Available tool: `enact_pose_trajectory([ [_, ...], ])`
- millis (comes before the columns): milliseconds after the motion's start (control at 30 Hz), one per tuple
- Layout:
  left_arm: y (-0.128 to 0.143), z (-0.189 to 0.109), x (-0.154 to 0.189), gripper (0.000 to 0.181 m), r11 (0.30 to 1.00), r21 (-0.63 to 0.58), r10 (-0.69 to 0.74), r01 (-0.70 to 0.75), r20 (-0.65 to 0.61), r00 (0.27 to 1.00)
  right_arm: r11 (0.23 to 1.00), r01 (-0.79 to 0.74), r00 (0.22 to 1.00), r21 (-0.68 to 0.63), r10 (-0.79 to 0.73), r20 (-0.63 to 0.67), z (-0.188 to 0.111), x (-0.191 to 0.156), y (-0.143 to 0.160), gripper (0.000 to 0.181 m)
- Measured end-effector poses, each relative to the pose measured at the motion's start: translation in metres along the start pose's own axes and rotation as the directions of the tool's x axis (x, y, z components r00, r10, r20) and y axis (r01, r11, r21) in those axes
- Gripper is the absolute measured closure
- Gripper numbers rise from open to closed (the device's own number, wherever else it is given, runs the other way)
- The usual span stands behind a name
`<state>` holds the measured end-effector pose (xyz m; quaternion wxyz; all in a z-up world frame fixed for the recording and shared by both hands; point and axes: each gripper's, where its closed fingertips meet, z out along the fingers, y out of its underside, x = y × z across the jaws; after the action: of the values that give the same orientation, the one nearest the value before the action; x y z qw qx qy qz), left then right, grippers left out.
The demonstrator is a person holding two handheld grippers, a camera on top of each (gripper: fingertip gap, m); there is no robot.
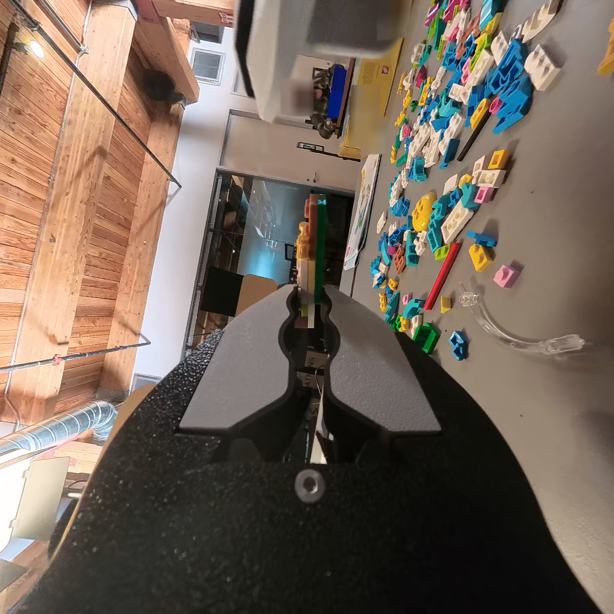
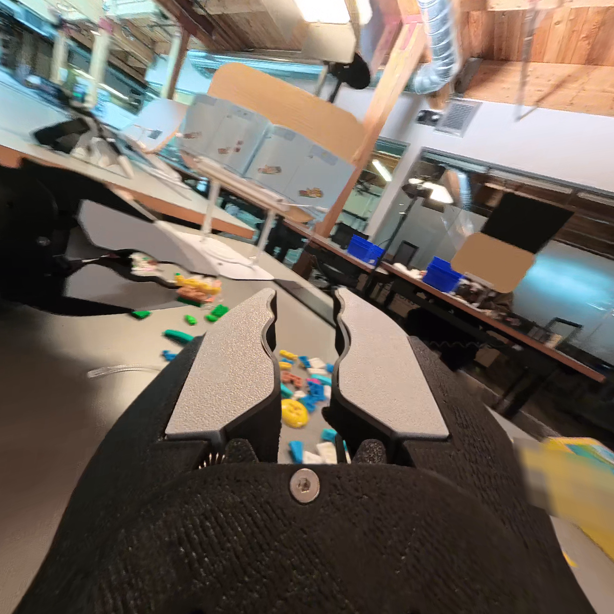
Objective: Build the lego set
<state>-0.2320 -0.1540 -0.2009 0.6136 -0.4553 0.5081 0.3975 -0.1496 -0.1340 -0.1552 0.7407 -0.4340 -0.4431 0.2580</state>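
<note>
Green-based, the half-built lego model [image 1: 312, 252] sits clamped in the left tool [image 1: 310, 299] above the tabletop [image 1: 548, 398], while the right tool [image 2: 304, 299], fingers apart and empty, likely needs the next brick from the far pile [image 1: 465, 99].

Table [image 1: 548, 415] is smooth, matt grey; loose bricks [image 1: 465, 109] are glossy plastic; the clear curved piece [image 1: 518, 335] is glassy plastic; gripper fingers [image 2: 232, 365] have grainy matt grey faces on rough black printed bodies; wall [image 1: 66, 199] is knotty wooden planking; duct [image 1: 56, 428] is ribbed shiny metal
</note>
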Motion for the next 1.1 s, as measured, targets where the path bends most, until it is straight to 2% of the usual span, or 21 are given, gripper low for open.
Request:
enact_pose_trajectory([
  [33,-0.001,-0.001,-0.001,0.17,1.0,0.004,0.009,-0.009,0.003,1.0,1.0,0.022,0.999,-0.004,-0.022,-0.05,-0.003,0.013,-0.003,0.149],
  [133,-0.011,-0.002,0.004,0.17,0.998,0.054,0.047,-0.046,-0.026,0.999,0.995,0.076,0.98,-0.065,-0.086,-0.181,-0.021,0.059,-0.006,0.152],
  [233,-0.025,-0.005,0.018,0.17,0.99,0.136,0.059,-0.045,-0.102,0.993,0.973,0.022,0.986,-0.23,-0.059,-0.155,-0.04,0.088,0.012,0.153],
  [300,-0.03,-0.004,0.021,0.17,0.987,0.152,0.064,-0.046,-0.116,0.991,0.909,-0.01,0.997,-0.416,-0.022,-0.072,-0.053,0.098,0.037,0.152],
  [400,-0.031,-0.004,0.022,0.169,0.987,0.157,0.064,-0.045,-0.121,0.991,0.756,0.006,1.0,-0.654,-0.012,-0.006,-0.084,0.117,0.072,0.152],
  [500,-0.028,-0.004,0.021,0.169,0.989,0.146,0.053,-0.036,-0.119,0.991,0.665,0.04,0.991,-0.746,-0.122,-0.056,-0.109,0.152,0.084,0.152],
  [567,-0.027,-0.004,0.02,0.17,0.989,0.144,0.032,-0.015,-0.119,0.992,0.626,0.031,0.992,-0.779,-0.115,-0.053,-0.119,0.162,0.09,0.153],
  [733,-0.029,-0.004,0.023,0.17,0.988,0.149,0.044,-0.024,-0.128,0.991,0.394,-0.101,0.994,-0.914,0.088,-0.072,-0.15,0.159,0.121,0.157],
  [867,-0.03,-0.004,0.025,0.17,0.987,0.156,0.055,-0.033,-0.135,0.989,0.226,-0.173,0.981,-0.959,0.132,-0.146,-0.176,0.149,0.14,0.159],
  [967,-0.03,-0.004,0.025,0.169,0.987,0.156,0.058,-0.037,-0.137,0.989,0.16,-0.252,0.949,-0.954,0.236,-0.211,-0.186,0.128,0.144,0.162],
  [1100,-0.031,-0.004,0.027,0.17,0.986,0.161,0.067,-0.044,-0.143,0.987,0.113,-0.286,0.936,-0.951,0.246,-0.253,-0.2,0.118,0.149,0.164],
])
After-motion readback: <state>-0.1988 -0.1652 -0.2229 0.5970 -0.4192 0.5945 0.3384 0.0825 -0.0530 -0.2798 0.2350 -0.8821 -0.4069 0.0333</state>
